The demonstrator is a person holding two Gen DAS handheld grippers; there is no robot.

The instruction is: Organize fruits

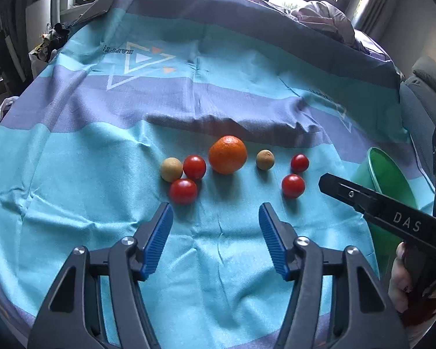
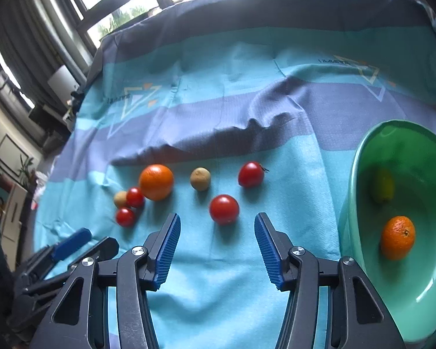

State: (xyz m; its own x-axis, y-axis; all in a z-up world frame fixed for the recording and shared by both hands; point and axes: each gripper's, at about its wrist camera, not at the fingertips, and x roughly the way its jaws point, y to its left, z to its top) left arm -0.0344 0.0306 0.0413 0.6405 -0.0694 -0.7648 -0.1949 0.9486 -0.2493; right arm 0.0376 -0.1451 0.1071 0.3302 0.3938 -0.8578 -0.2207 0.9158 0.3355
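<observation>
Right wrist: fruits (image 2: 223, 209) beside bowl (image 2: 363, 151)

Green bowl (image 2: 354, 174); red tomatoes (image 2: 223, 208); turquoise-purple striped cloth (image 2: 218, 93).

You have four red tomatoes (image 2: 223, 208) and two small tan fruits (image 2: 200, 178) on the cloth, two oranges (image 2: 156, 182) altogether, one lemon (image 2: 384, 185), one green bowl (image 2: 360, 157).

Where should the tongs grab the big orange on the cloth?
Grip the orange on the cloth across its widest middle, coming from above and the near side. It is round, a tomato touches its left, and its right side is free, so line the pads front to back.
</observation>
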